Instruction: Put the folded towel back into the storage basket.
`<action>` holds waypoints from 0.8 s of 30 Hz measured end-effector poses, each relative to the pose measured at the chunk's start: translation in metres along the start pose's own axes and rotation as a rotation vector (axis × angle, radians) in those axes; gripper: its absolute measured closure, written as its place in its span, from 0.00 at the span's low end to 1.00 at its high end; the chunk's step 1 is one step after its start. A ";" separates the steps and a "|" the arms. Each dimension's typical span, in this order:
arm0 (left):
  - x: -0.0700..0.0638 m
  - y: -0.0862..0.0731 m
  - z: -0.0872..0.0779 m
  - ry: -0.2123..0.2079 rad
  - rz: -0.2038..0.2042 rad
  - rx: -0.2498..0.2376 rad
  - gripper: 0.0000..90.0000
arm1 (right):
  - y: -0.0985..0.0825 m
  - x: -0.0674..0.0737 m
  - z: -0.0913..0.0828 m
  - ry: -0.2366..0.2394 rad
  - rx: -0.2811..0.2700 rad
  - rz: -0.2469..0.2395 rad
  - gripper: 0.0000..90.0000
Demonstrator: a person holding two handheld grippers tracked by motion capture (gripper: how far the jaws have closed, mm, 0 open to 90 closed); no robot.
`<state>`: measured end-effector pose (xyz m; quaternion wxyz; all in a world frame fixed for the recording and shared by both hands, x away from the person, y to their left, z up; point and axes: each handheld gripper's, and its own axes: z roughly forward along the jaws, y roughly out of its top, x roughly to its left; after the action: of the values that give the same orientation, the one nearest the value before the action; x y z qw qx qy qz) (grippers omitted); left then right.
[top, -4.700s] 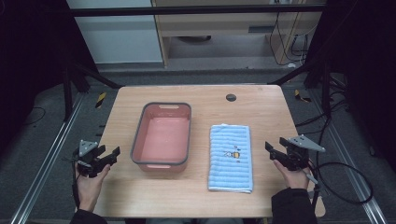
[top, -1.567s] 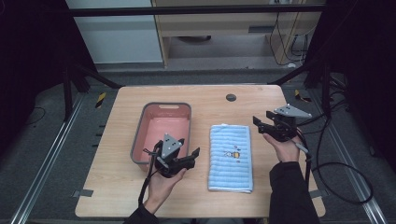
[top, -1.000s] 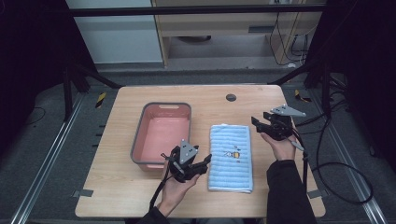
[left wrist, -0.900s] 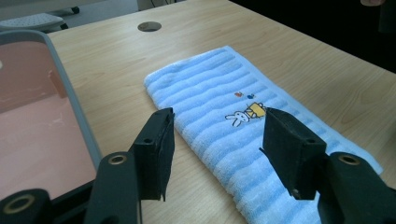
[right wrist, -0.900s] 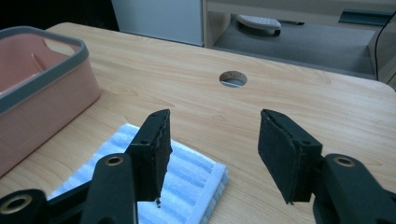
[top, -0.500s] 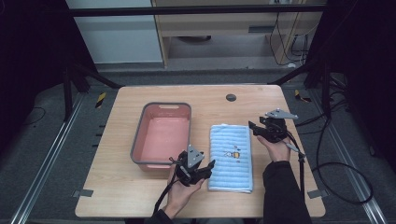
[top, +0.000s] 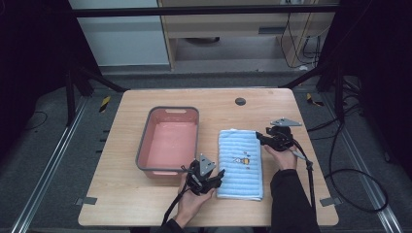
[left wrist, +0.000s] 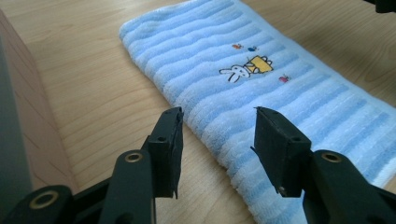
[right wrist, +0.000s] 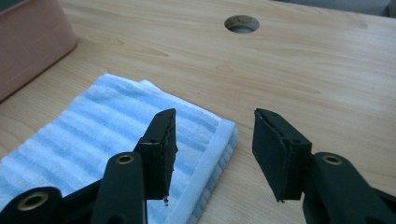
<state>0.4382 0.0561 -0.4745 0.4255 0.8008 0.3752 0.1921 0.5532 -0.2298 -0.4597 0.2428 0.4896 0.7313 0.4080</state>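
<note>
A folded light-blue striped towel (top: 240, 163) with a small rabbit picture lies flat on the wooden table, right of a pink tub (top: 169, 141). My left gripper (top: 217, 178) is open at the towel's near left edge; in the left gripper view its jaws straddle the towel's (left wrist: 261, 88) long edge just above it. My right gripper (top: 259, 137) is open at the towel's far right corner; in the right gripper view that corner of the towel (right wrist: 140, 140) lies between and below its jaws. Neither gripper holds anything.
The pink tub stands empty at the table's middle left, its wall (left wrist: 18, 140) close beside my left gripper. A round cable hole (top: 240, 101) sits near the table's far edge. Cables trail from both grippers toward the table's near and right edges.
My left gripper has travelled from the table's left edge across in front of the tub to the towel's near left edge. My right gripper has moved inward to the towel's far right corner.
</note>
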 end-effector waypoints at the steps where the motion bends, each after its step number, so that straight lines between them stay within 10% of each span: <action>1: 0.000 -0.002 0.003 0.003 0.000 0.010 0.58 | -0.001 0.000 0.001 -0.001 0.005 0.005 0.56; 24: 0.000 -0.016 0.021 -0.014 -0.006 0.084 0.65 | -0.021 0.001 0.027 0.019 0.120 0.001 0.63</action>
<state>0.4443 0.0504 -0.4996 0.3946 0.8183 0.3821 0.1692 0.5620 -0.2229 -0.4917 0.2057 0.5000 0.7565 0.3680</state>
